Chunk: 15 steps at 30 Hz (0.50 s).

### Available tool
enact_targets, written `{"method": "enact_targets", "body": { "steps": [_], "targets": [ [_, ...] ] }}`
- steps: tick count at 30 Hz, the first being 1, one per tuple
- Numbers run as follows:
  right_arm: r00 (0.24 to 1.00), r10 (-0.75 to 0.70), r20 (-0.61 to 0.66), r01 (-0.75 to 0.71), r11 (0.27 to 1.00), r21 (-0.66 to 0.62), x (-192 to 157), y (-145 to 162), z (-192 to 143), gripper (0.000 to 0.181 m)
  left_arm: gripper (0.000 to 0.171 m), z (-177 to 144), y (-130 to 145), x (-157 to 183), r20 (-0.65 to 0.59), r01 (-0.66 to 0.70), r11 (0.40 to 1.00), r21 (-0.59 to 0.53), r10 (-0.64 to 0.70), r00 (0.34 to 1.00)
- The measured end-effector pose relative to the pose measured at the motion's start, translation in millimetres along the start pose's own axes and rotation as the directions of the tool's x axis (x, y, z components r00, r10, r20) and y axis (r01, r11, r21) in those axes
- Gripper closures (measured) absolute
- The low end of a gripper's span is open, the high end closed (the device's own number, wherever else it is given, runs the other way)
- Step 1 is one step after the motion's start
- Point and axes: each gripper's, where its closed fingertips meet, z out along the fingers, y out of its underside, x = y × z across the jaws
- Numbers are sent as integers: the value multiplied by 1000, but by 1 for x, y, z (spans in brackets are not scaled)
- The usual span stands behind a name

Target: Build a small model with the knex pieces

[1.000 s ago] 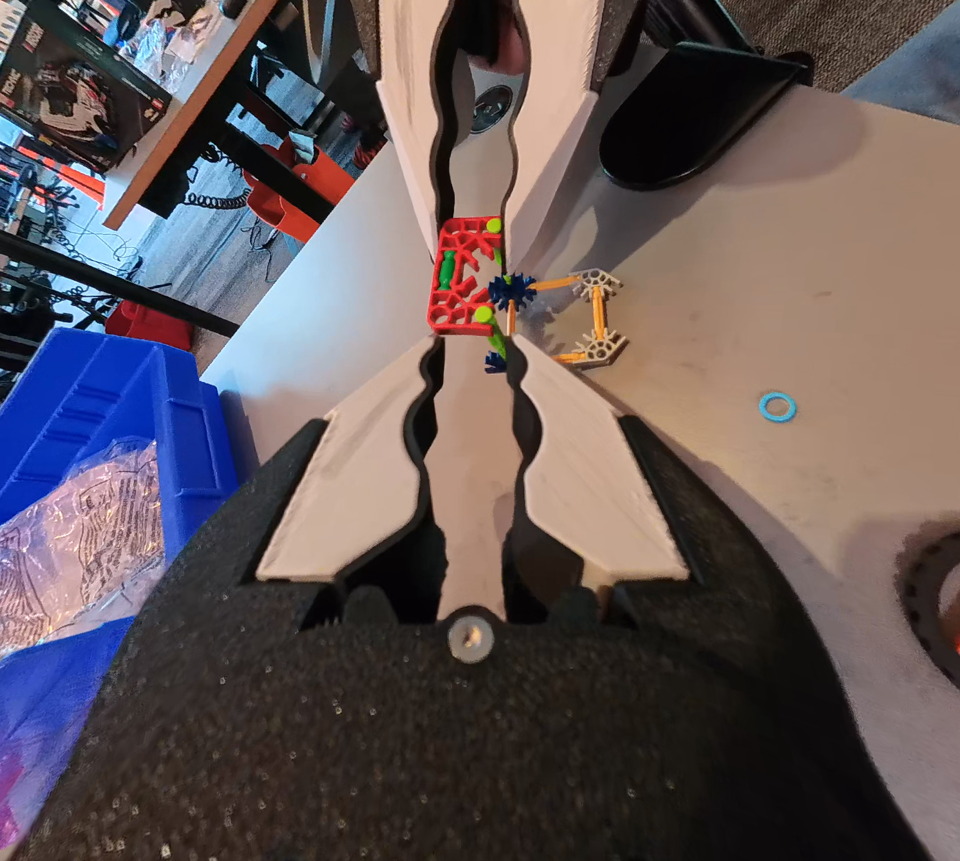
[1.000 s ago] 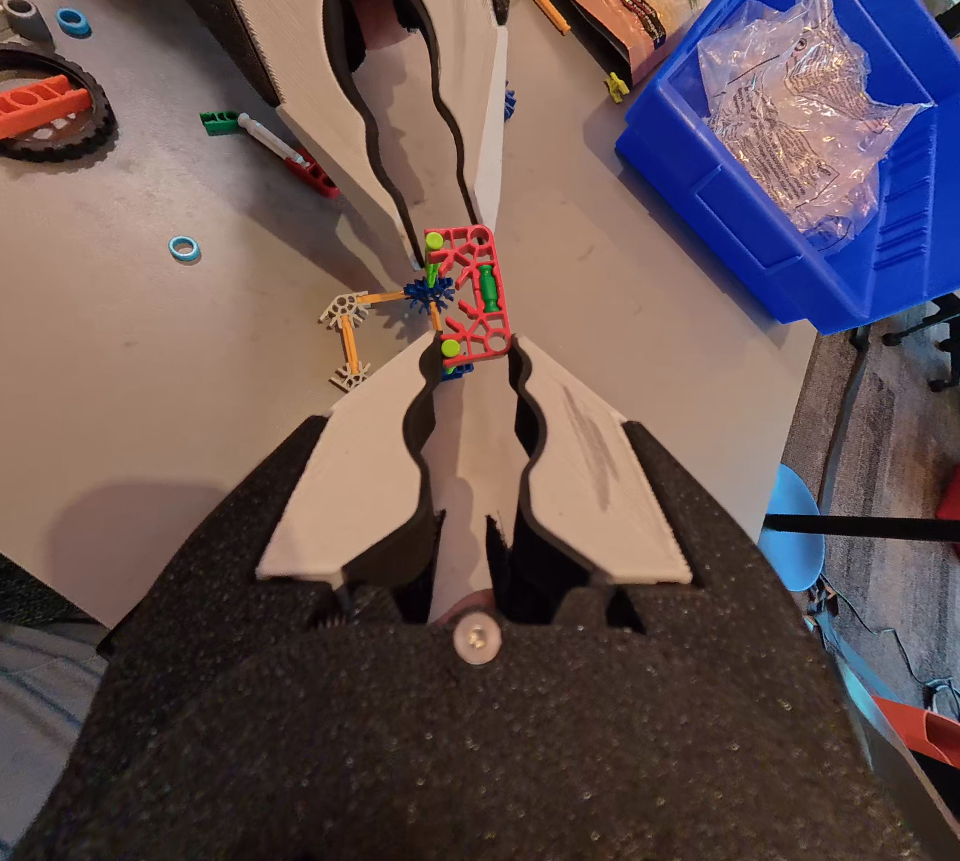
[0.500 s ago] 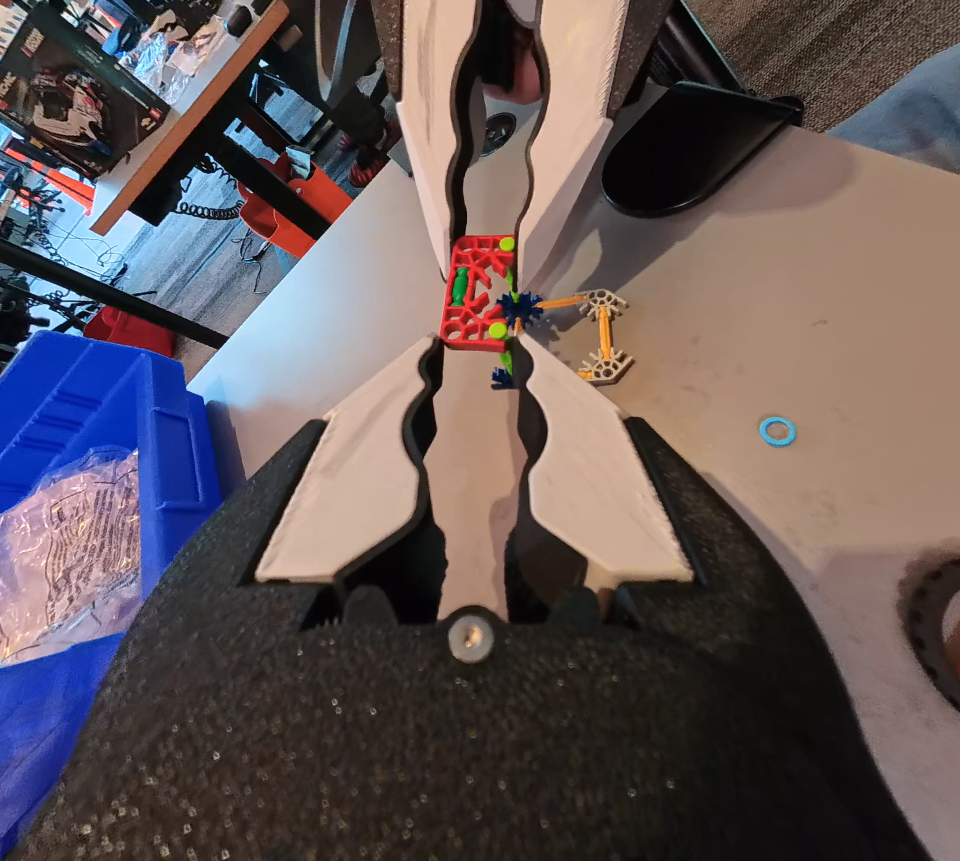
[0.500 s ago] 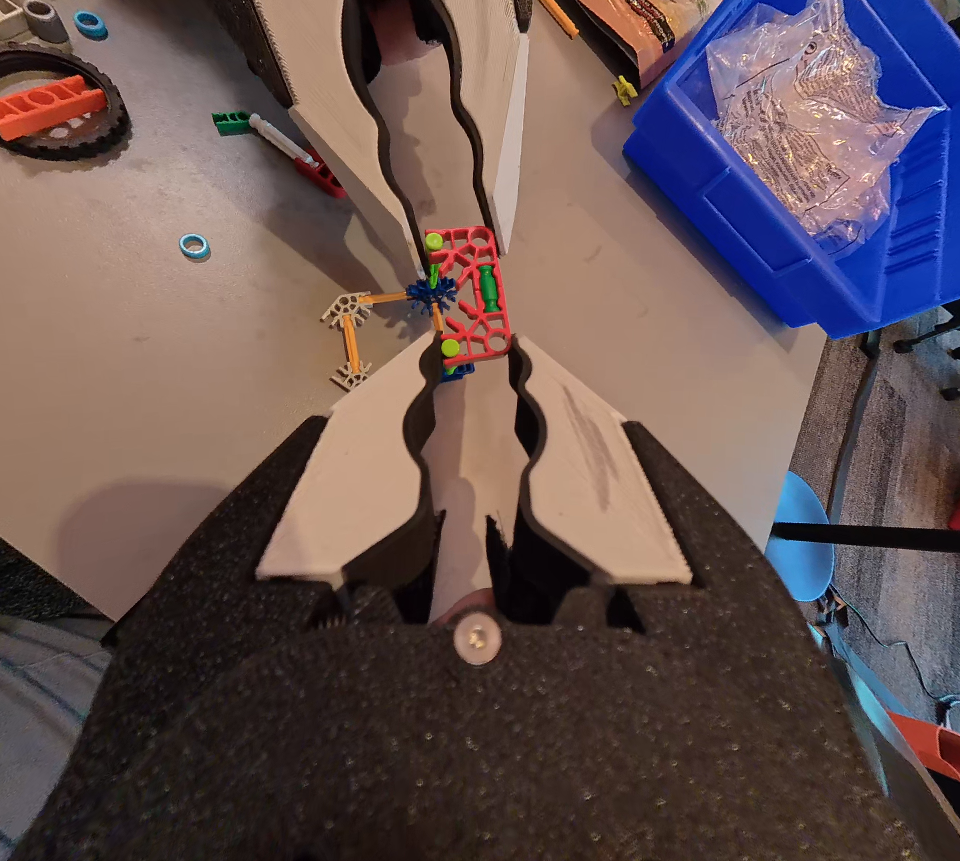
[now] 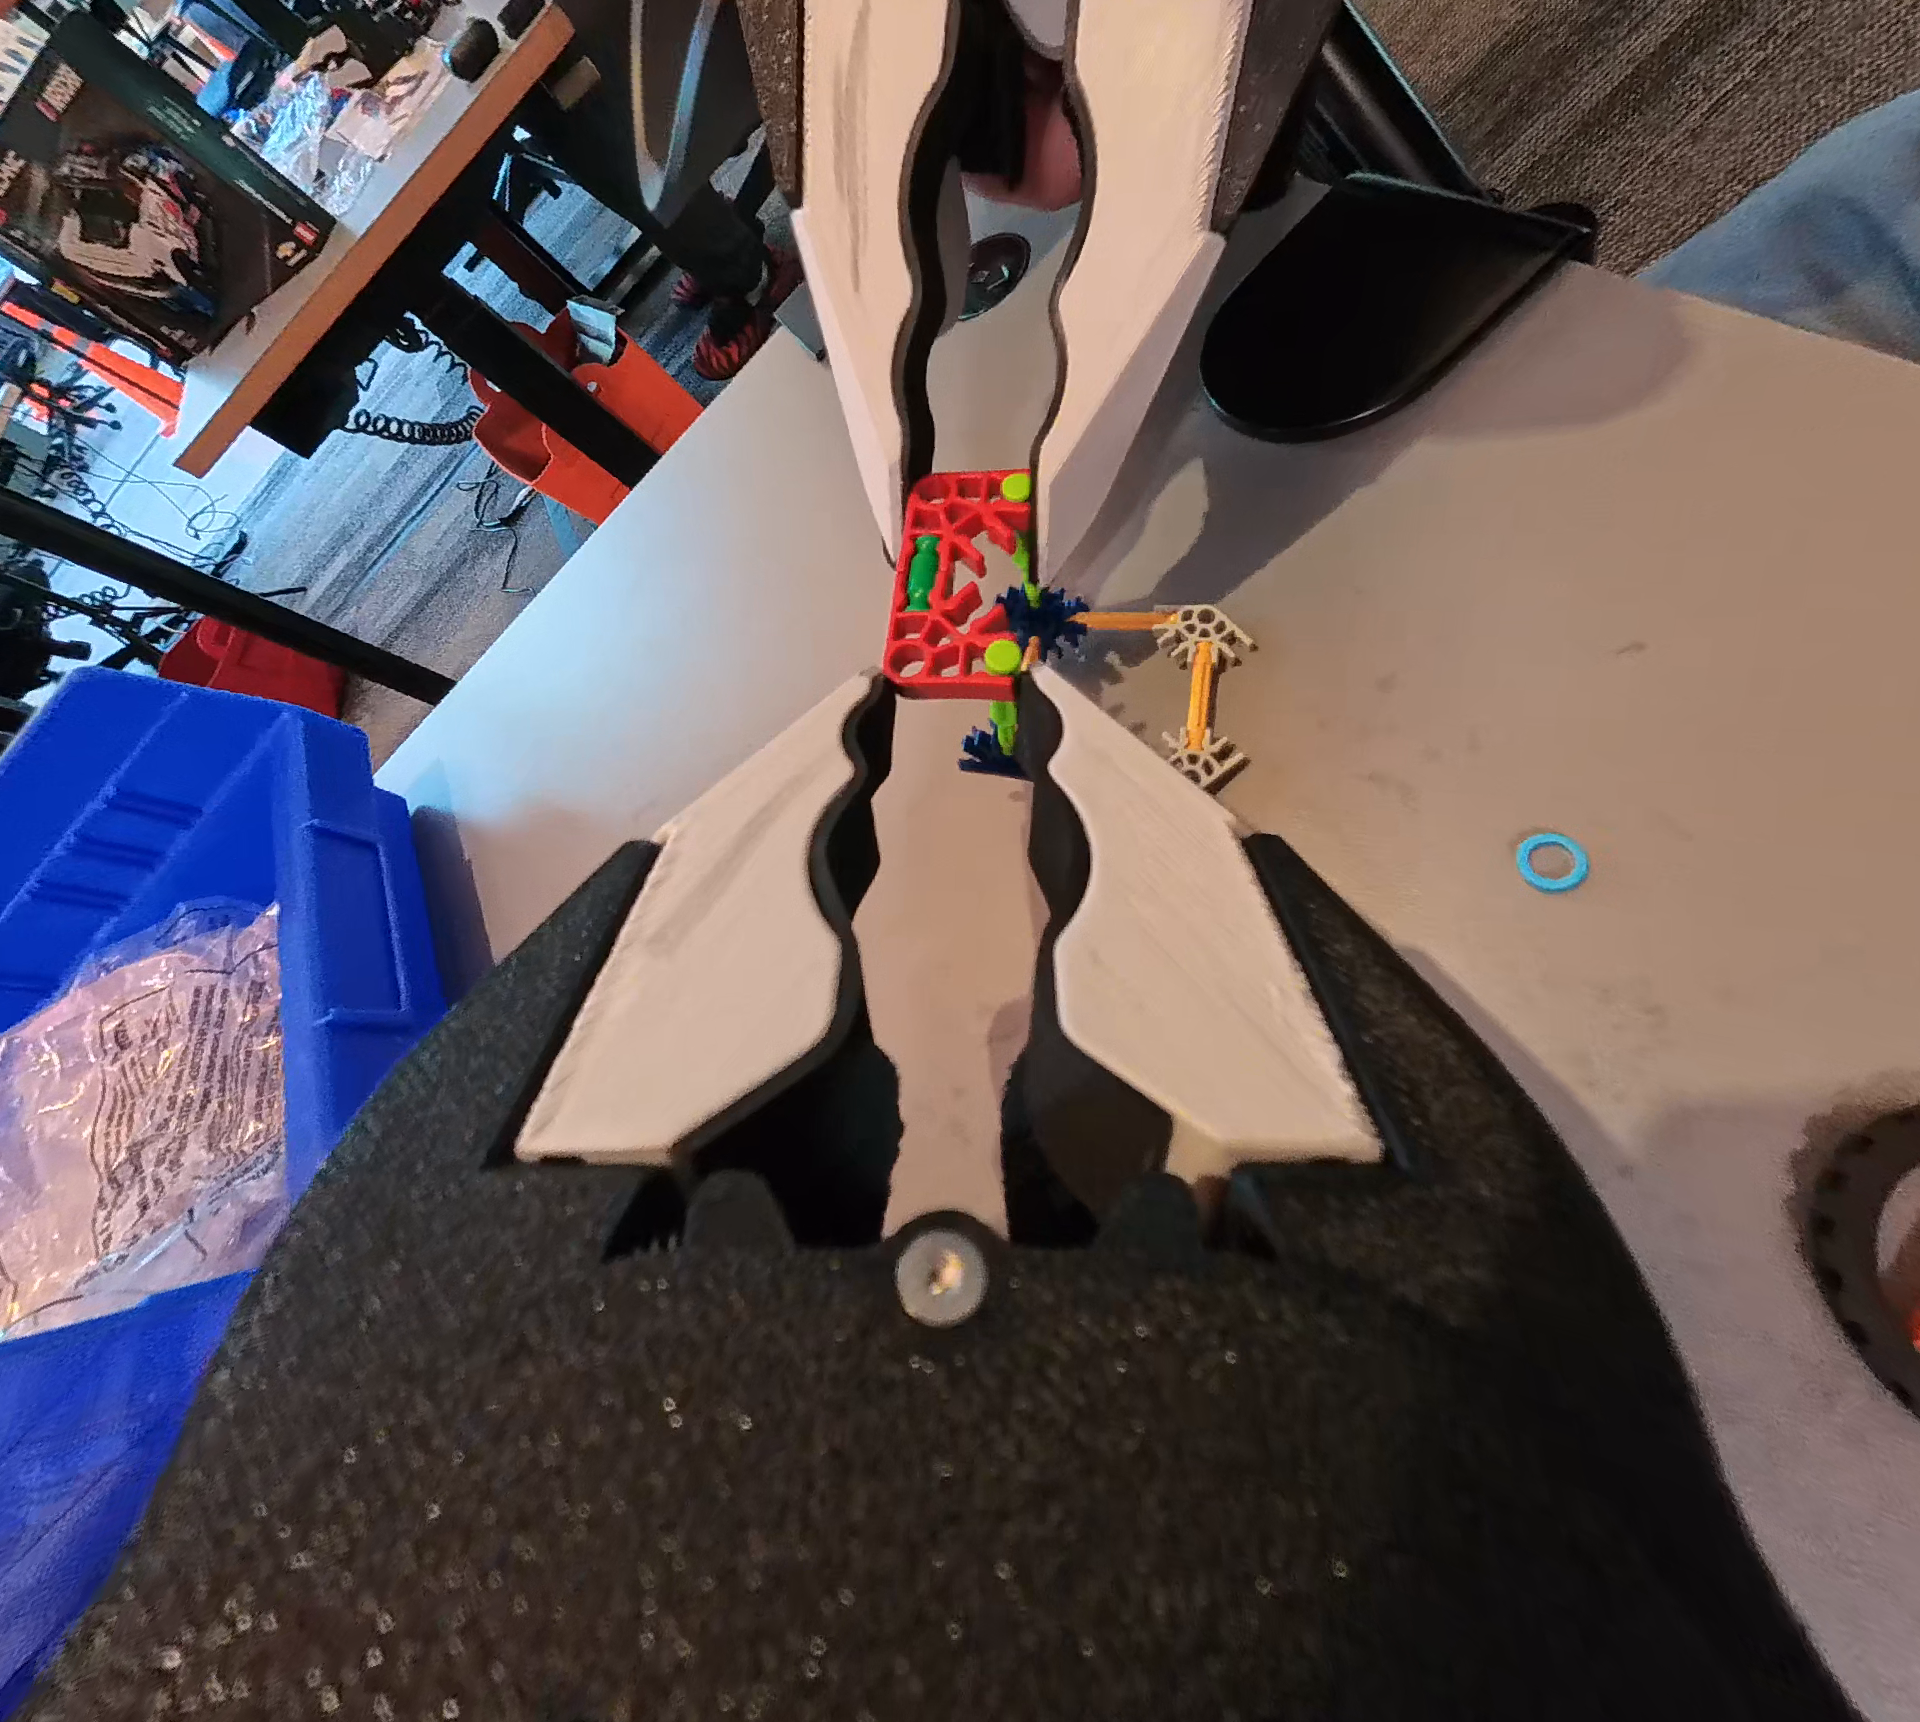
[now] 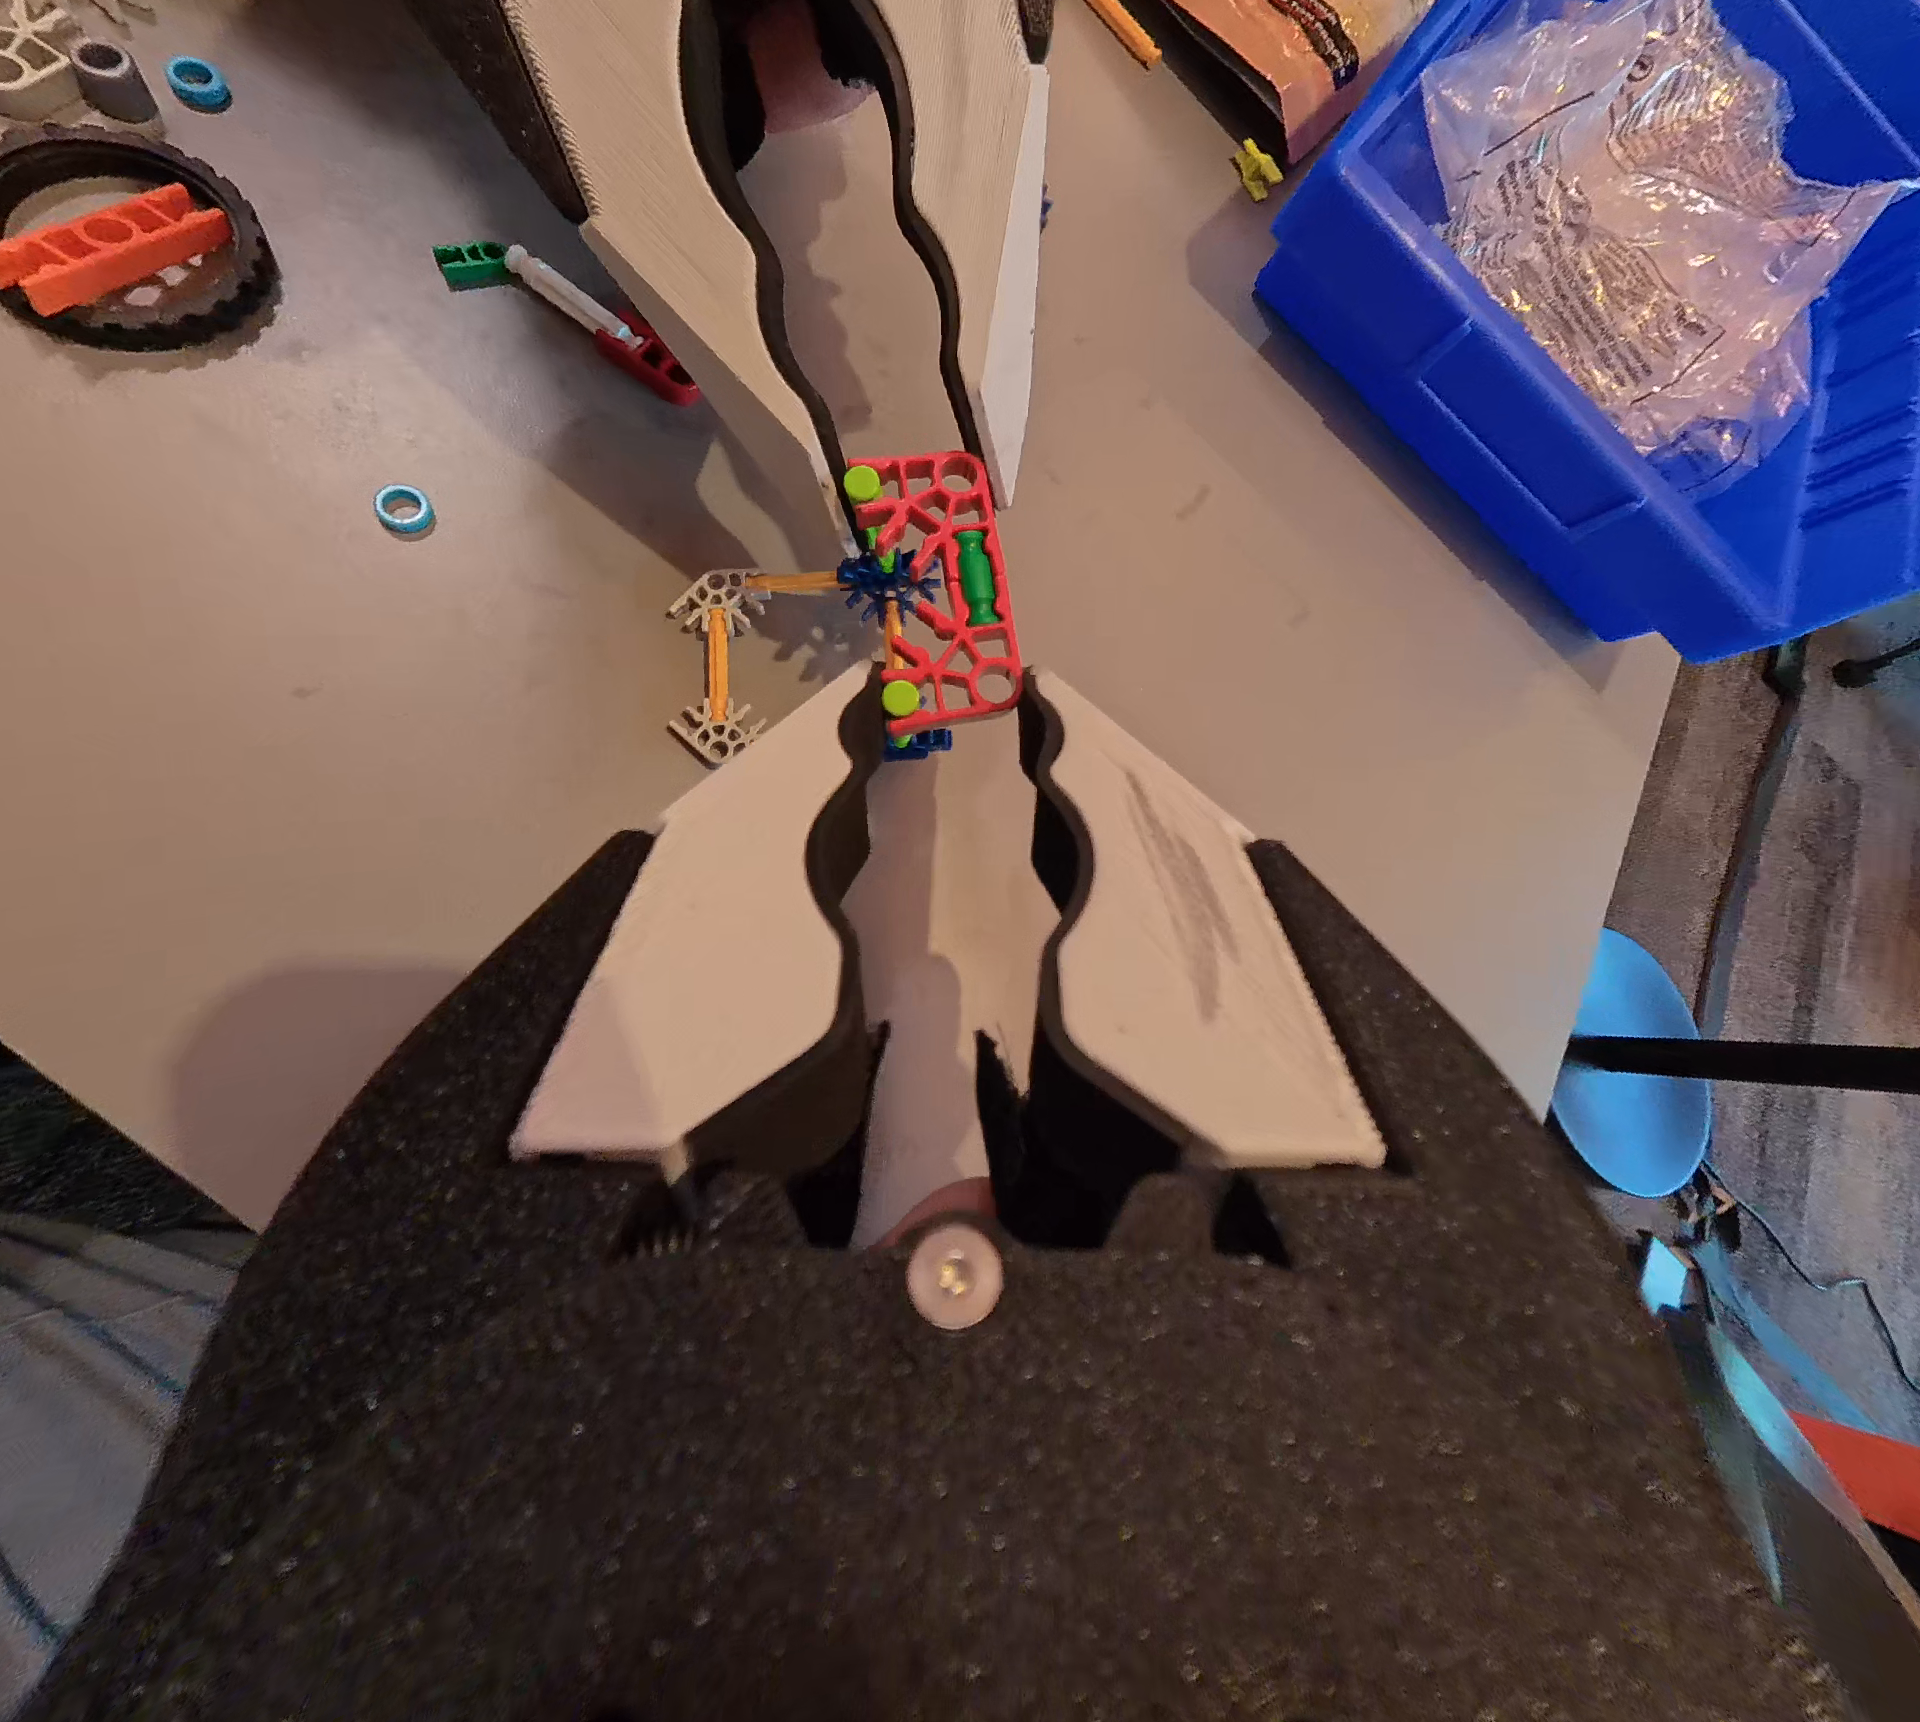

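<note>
In the left wrist view, the left claw (image 5: 961,685) comes in from 6 o'clock with its two fingers narrowed onto the near short edge of a red lattice panel (image 5: 958,590), so it is pinching that panel rather than standing spread. The panel is part of a small rod-and-connector toy assembly lifted a little above the grey desk (image 5: 1455,592), and each claw takes one end, which holds it level between them. The right claw (image 5: 964,519) reaches in from 12 o'clock, its fingertips pinched on the far short edge. A dark green rod (image 5: 920,573) is clipped into the panel's 9 o'clock side, and two lime green pegs (image 5: 1003,656) stand at its corners. At the panel's 3 o'clock side a blue snowflake connector (image 5: 1039,618) carries orange rods (image 5: 1122,621) out to two grey connectors (image 5: 1205,633), which seem to rest on or just over the desk. Farther toward 3 o'clock lies a light blue ring (image 5: 1552,863), well apart. At 9 o'clock a blue bin (image 5: 260,799) sits just beside the desk edge with a crumpled clear plastic bag (image 5: 145,1111) inside. In the right wrist view, a black tyre (image 6: 135,238) around an orange piece (image 6: 104,249) lies at 10 o'clock.
</note>
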Motion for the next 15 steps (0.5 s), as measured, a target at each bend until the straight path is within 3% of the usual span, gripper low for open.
{"method": "enact_targets", "body": {
  "steps": [6, 10, 15],
  "targets": [
    [1000, 19, 13, -19, 1000, -21, 0, 1, 0, 156, 151, 0, 1, -1, 6, 2, 1000, 0, -2, 1000],
    [999, 42, 18, -41, 998, -41, 2, 4, -3, 141, 151, -1, 1, -4, 22, 5, 1000, 1, -5, 1000],
    [999, 51, 13, -51, 999, 5, 1, -11, -3, 138, 151, 0, 0, -3, 20, 4, 1000, 3, -4, 1000]
  ]
}}
